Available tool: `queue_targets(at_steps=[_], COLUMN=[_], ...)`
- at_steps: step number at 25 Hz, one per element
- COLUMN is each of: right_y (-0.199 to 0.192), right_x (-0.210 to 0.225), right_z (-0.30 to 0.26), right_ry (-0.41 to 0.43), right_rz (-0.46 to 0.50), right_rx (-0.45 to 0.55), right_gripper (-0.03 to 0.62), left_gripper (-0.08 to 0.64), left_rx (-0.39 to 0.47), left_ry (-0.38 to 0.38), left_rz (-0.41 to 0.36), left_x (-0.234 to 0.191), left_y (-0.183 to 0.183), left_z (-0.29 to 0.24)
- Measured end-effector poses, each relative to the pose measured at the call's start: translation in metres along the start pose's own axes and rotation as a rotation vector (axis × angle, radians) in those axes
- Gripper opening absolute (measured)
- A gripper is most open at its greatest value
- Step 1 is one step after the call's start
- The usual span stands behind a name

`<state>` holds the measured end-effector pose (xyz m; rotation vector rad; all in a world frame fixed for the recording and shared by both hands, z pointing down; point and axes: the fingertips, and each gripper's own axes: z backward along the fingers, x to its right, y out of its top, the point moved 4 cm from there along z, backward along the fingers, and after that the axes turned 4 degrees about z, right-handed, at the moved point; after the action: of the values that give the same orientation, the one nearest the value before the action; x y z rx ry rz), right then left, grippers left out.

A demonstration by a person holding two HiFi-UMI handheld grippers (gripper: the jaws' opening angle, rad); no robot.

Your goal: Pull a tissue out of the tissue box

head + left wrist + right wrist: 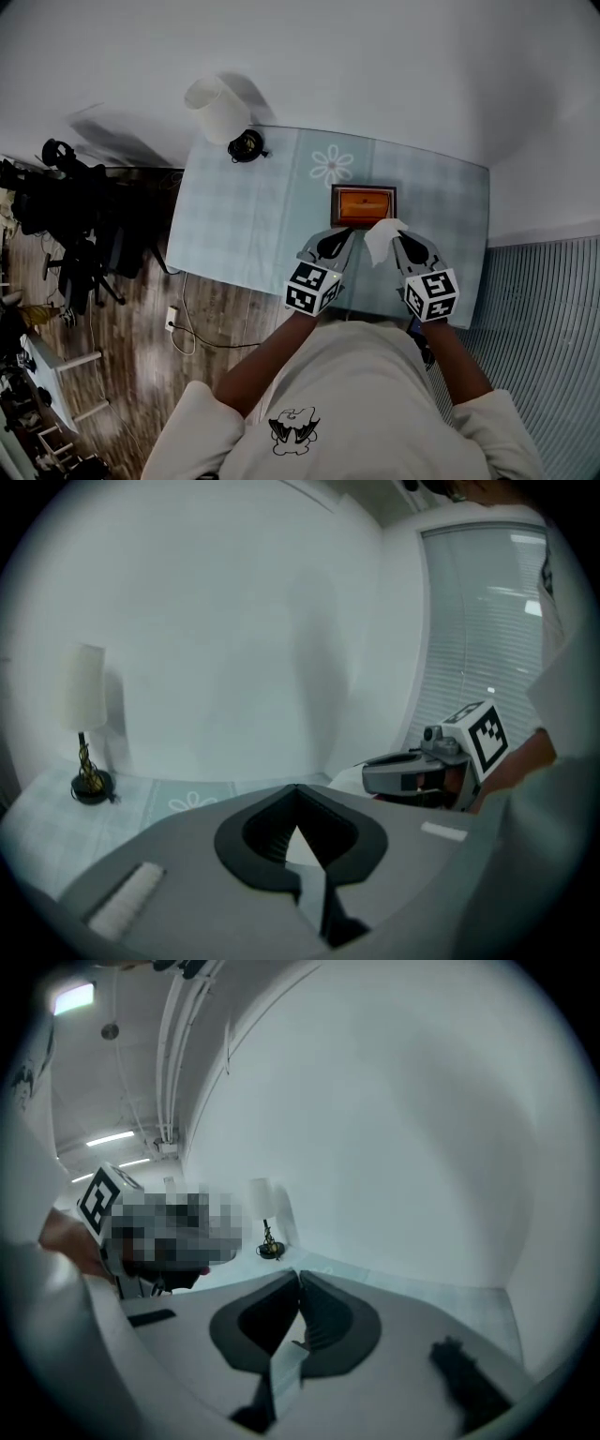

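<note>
The tissue box (363, 204), orange on top inside a dark frame, sits on the pale checked table (244, 216). A white tissue (382, 240) hangs just in front of the box, clear of it. My right gripper (396, 236) is shut on the tissue's right side, and a pale scrap shows between its pads (299, 1274). Just left of the tissue, my left gripper (349, 234) has its jaws together at the tips (297, 787); I cannot make out anything gripped in them. In the left gripper view the right gripper (412, 772) shows with the tissue (345, 778) at its tip.
A white-shaded lamp (217, 108) with a dark base (246, 145) stands at the table's far left corner. Dark equipment and chairs (75, 225) crowd the wooden floor to the left, with a cable (183, 328) nearby. Slatted blinds (534, 328) run along the right.
</note>
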<state>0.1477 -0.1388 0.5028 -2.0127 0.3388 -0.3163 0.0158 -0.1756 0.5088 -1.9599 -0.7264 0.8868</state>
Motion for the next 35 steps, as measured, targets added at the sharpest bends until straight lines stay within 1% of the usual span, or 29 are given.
queue_targets(at_steps=[2,3,9,11,14,20,24,28,35], right_y=[0.003,0.003,0.001,0.0,0.0,0.003,0.002,-0.001,-0.004], right_x=[-0.007,-0.01,-0.027,-0.033,-0.038,-0.04,-0.039,-0.04,-0.038], right_z=[0.012,0.016,0.039,0.041,0.04,0.038,0.038,0.035,0.033], right_ry=[0.006,0.009,0.002,0.0,-0.002,0.002,-0.005,-0.003,-0.017], right_rz=[-0.035,-0.052,-0.129,-0.125,-0.133,-0.116,-0.096,-0.102,-0.103], right_rx=[0.027,0.04,0.104,0.119,0.125,0.128,0.109,0.09,0.085], right_gripper=[0.015,0.015,0.015,0.015,0.015,0.014,0.013,0.012,0.012], left_gripper=[0.006,0.006,0.006,0.006,0.006,0.006,0.006,0.006,0.006], left_rx=[0.025,0.037,0.061,0.06,0.049,0.042,0.039,0.029,0.029], left_ry=[0.005,0.002,0.005,0.006,0.009,0.023,0.026,0.027,0.026], left_rz=[-0.065,-0.069,-0.03,-0.005,0.012,0.016,0.013,0.024,0.034], left_x=[0.012,0.017,0.029,0.027,0.023,0.018,0.018,0.017,0.017], left_y=[0.003,0.003,-0.007,-0.01,-0.014,-0.016,-0.02,-0.025,-0.027], left_z=[0.01,0.014,0.031,0.033,0.034,0.035,0.033,0.032,0.03])
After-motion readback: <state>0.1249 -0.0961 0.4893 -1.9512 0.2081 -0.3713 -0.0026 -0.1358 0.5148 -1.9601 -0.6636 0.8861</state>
